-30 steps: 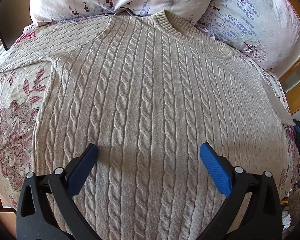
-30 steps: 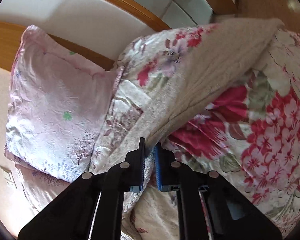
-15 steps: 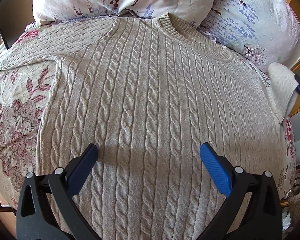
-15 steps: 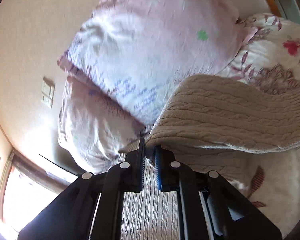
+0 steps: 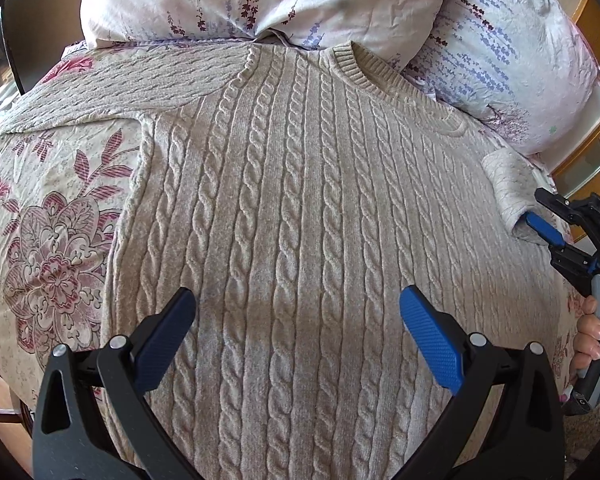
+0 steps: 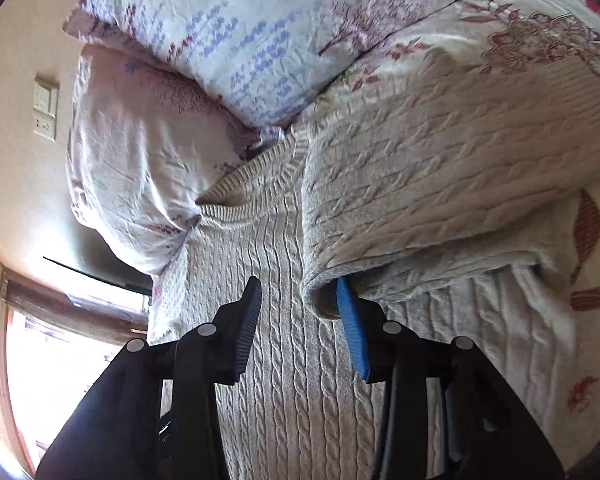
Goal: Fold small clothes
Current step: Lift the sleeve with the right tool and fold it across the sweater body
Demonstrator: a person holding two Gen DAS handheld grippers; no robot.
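Sleeve (image 6: 440, 184) has been folded over onto sweater (image 5: 300, 200); right claw (image 6: 300, 312) opening, sleeve being released. Left claw (image 5: 296, 320) hovers open, empty.

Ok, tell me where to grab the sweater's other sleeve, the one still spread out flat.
Take the flat sleeve near its outer end, coming in from the bedspread side. It lies straight out from the sweater, so its edge is exposed there.

- Only readable text: white letters "DAS" on black body of right gripper (image 5: 556, 226), cut off at frame edge, left wrist view.
- Wall plate (image 6: 46, 109): no legible marking.
- Sweater, pillows, bedding: prints only, no text.
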